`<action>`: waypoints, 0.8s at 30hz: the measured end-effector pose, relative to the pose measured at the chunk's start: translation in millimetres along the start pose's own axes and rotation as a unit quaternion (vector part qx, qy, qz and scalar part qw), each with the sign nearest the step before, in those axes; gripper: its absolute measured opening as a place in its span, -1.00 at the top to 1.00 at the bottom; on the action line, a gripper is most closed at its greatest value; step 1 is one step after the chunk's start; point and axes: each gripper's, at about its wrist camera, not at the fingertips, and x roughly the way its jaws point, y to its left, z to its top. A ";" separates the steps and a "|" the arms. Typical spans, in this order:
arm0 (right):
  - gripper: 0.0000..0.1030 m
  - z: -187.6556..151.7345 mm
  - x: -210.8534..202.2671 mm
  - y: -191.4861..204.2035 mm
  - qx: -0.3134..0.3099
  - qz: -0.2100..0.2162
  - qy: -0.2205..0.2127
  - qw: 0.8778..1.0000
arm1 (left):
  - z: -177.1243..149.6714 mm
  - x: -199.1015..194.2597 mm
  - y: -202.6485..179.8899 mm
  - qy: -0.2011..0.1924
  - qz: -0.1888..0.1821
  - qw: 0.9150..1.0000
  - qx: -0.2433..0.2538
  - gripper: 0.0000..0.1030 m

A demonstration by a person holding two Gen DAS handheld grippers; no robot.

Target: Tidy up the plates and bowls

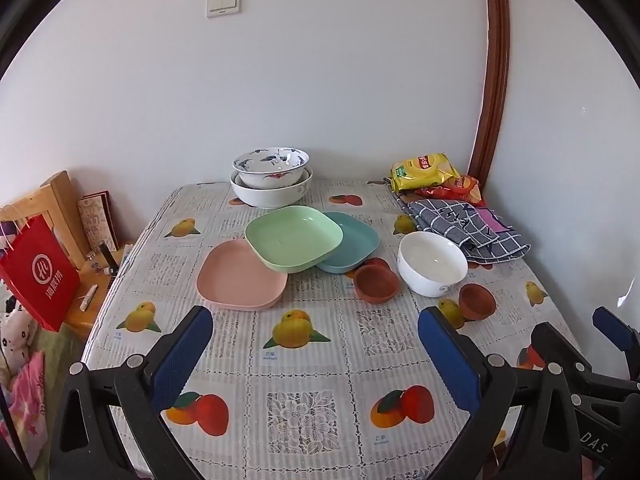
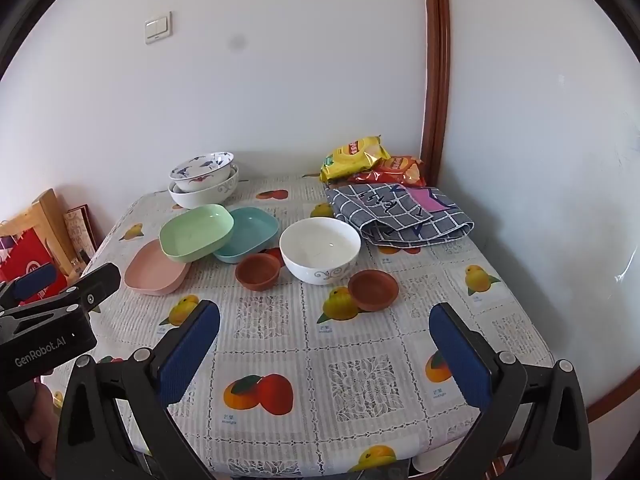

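Left gripper [image 1: 316, 354] and right gripper [image 2: 324, 350], jaws fully spread and empty, above fruit-print tablecloth [image 1: 312, 376]; tilted pale-green square plastic plate [image 1: 294, 238] overlaps pink [image 1: 240, 276] and teal [image 1: 352, 246] plates mid-table; plain white ceramic bowl [image 1: 432, 264] to their right.

Tongs [image 1: 316, 354] wide, plates [image 1: 294, 238] ahead

Left gripper [image 1: 316, 354]: jaws spread wide, nothing between blue pads [image 1: 182, 358], tilted downward, hovering in air, touching nothing. Right gripper [image 2: 324, 354]: jaws also wide apart, blue pads [image 2: 188, 354] clear, nothing held, angled down. Two grippers side by side, near each other, not touching. Right gripper seen at right edge of left wrist view; left gripper at left edge of right wrist view.
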 end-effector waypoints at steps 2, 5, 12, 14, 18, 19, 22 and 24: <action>-1.00 -1.0 0.5 -1.6 0.001 0.001 0.000 1.000 | -0.1 0.4 -0.3 0.000 0.000 1.000 0.001 -1.00; -1.00 0.1 -1.0 -0.9 0.003 0.000 -0.002 1.000 | -0.5 -0.2 -1.5 0.000 -0.001 1.000 0.002 -1.00; -1.00 1.4 -4.0 -1.6 0.009 0.001 -0.005 1.000 | -0.7 -1.8 1.3 -0.003 -0.002 1.000 -0.002 -1.00; -1.00 0.6 -3.8 -1.8 0.009 0.002 -0.004 1.000 | -1.0 -2.0 0.8 -0.003 -0.002 1.000 -0.002 -1.00; -1.00 1.0 -3.3 0.4 0.007 0.002 -0.003 1.000 | -1.4 -2.6 1.7 -0.005 -0.001 1.000 -0.001 -1.00; -1.00 0.9 -3.5 1.0 0.006 0.003 -0.003 1.000 | -1.6 -2.7 1.9 -0.005 -0.001 1.000 -0.002 -1.00; -1.00 -0.1 -4.5 2.2 0.005 0.003 -0.004 1.000 | -1.6 -2.9 1.8 -0.005 -0.001 1.000 -0.002 -1.00; -1.00 0.5 -4.6 2.4 0.006 0.003 -0.004 1.000 | -1.3 -3.0 1.3 -0.004 0.000 1.000 -0.002 -1.00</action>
